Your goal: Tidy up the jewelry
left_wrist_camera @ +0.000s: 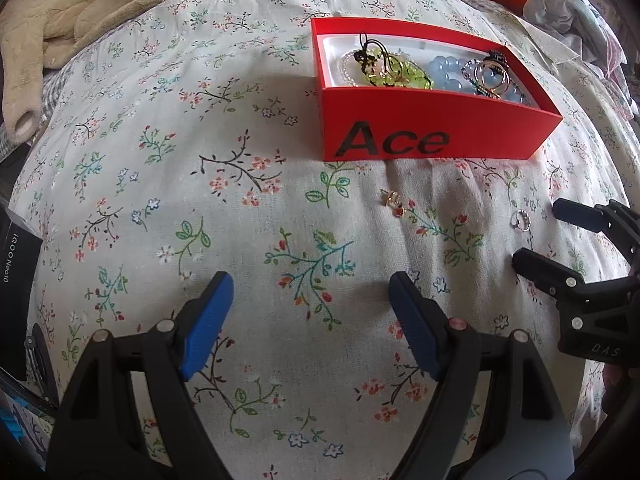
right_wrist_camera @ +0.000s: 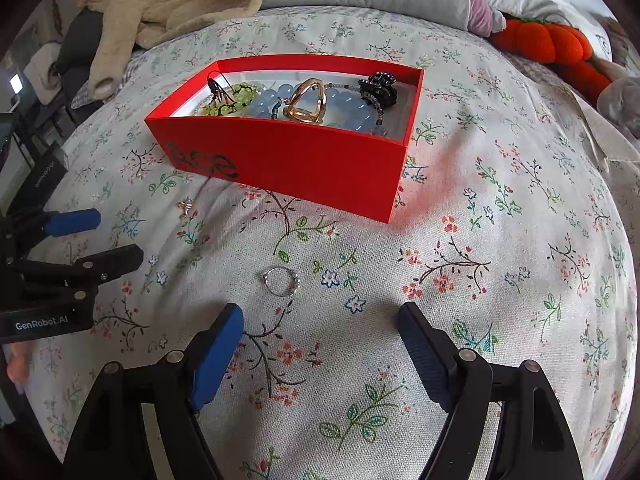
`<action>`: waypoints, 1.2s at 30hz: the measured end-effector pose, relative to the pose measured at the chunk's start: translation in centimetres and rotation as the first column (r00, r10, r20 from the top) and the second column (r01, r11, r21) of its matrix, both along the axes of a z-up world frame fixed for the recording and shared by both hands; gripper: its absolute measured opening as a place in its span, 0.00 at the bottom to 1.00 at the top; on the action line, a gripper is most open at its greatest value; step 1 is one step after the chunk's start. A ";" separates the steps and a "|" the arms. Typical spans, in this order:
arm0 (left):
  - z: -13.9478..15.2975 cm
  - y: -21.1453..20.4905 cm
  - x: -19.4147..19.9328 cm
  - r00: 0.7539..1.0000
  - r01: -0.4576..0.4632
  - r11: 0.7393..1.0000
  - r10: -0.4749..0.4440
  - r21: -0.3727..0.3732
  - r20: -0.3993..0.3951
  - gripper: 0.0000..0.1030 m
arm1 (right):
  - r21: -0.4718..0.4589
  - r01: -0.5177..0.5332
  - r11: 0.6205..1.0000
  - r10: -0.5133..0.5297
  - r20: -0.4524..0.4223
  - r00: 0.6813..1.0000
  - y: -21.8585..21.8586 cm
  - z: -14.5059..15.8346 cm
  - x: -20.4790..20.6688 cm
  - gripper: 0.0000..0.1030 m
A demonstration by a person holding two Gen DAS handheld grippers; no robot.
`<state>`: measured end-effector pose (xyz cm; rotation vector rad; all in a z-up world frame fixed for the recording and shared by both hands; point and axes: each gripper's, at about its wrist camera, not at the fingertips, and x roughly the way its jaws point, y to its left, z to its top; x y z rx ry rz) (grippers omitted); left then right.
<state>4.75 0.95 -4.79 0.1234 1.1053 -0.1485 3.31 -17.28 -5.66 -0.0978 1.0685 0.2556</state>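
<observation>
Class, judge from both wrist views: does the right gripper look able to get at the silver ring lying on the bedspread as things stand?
Probably yes. The silver ring lies alone on the bedspread just ahead of the open right gripper, slightly left of centre, with nothing between them. The red box sits farther back.

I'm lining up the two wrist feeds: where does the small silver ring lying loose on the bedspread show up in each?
Left wrist: silver ring at far right, mid-height, just left of the right gripper.
Right wrist: lower centre, just ahead of the right gripper, nearer its left finger.
Shared landmark: the red box of jewelry, beyond the ring in both views.
</observation>
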 end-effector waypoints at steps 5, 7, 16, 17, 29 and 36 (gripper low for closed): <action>-0.1 -0.4 0.2 1.000 0.009 1.000 -0.009 -0.003 -0.005 0.78 | -0.008 -0.003 1.000 0.003 0.019 1.000 0.3 -0.1 0.6 0.81; -0.1 -0.6 0.2 1.000 0.013 1.000 -0.013 0.000 -0.003 0.78 | -0.010 0.002 1.000 -0.001 0.021 1.000 0.4 -0.1 0.8 0.81; 0.1 -1.0 0.2 1.000 0.026 1.000 -0.026 -0.006 -0.004 0.78 | -0.011 -0.009 1.000 0.009 0.023 1.000 1.0 0.1 1.2 0.69; 0.1 -1.0 0.2 1.000 0.027 1.000 -0.027 -0.011 -0.004 0.78 | -0.011 -0.018 1.000 0.018 0.023 1.000 1.1 0.2 1.1 0.66; 0.5 -1.8 -0.4 0.997 0.079 0.994 -0.079 -0.070 0.009 0.70 | 0.019 -0.091 0.996 0.091 0.015 0.996 2.3 0.6 0.9 0.19; -0.3 -3.1 0.1 0.977 0.211 0.972 -0.206 -0.101 0.056 0.43 | 0.041 -0.069 0.997 0.069 0.010 0.998 1.3 1.1 0.5 0.18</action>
